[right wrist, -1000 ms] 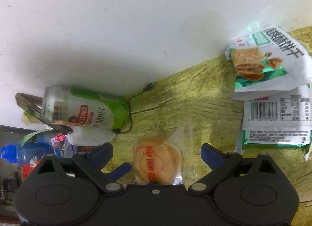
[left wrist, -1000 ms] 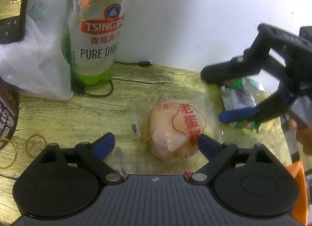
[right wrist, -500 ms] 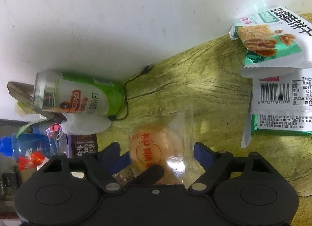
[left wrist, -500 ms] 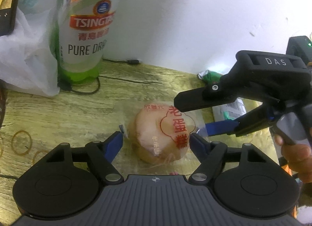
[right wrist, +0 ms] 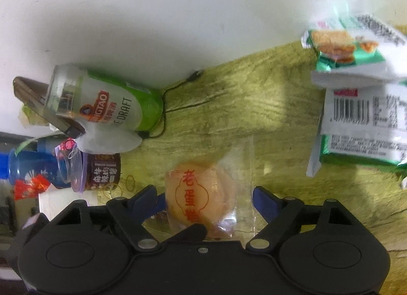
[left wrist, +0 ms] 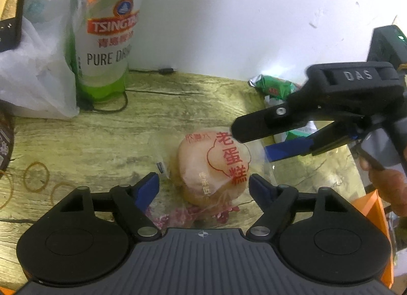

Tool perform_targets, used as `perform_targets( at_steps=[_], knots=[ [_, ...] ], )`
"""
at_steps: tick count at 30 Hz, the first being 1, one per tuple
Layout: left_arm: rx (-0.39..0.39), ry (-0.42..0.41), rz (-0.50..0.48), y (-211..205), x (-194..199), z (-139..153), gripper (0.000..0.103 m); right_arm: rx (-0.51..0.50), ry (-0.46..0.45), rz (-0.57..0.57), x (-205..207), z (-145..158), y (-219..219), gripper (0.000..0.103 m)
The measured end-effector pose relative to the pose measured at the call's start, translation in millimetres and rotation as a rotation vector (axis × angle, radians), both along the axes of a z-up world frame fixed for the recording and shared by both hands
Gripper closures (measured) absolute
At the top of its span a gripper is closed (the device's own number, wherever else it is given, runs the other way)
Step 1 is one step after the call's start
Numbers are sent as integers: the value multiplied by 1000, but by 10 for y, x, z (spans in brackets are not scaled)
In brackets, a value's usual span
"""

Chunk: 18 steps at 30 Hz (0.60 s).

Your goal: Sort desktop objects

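Phone (left wrist: 10, 15) cropped at frame edge

Black claw (left wrist: 203, 184), blue fingertips (left wrist: 147, 187), silver screws

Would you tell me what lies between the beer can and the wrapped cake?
In the left wrist view, only bare wooden tabletop lies between beer can and wrapped cake.
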<state>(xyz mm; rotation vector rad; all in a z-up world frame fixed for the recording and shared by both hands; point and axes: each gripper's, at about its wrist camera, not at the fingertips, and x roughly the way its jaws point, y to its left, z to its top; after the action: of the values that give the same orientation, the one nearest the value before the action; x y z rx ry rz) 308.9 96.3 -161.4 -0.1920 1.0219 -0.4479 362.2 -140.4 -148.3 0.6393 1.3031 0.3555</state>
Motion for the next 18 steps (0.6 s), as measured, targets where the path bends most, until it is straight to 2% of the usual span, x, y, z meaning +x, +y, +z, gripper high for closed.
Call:
perform_targets(
  at_steps=[5, 13, 14, 18],
  knots=[
    [-2, -2, 37, 79, 29, -1, 19, -16, -79, -38, -62, 106, -125, 14],
    [-27, 5, 58, 126, 59, -2, 25, 26, 15, -87, -82, -105, -254, 16],
    [-32, 6, 59, 125, 66, -2, 25, 29, 25, -87, -82, -128, -245, 20],
    [-63, 28, 62, 122, 102, -41, 26, 46, 63, -90, -76, -228, -196, 25]
  ],
)
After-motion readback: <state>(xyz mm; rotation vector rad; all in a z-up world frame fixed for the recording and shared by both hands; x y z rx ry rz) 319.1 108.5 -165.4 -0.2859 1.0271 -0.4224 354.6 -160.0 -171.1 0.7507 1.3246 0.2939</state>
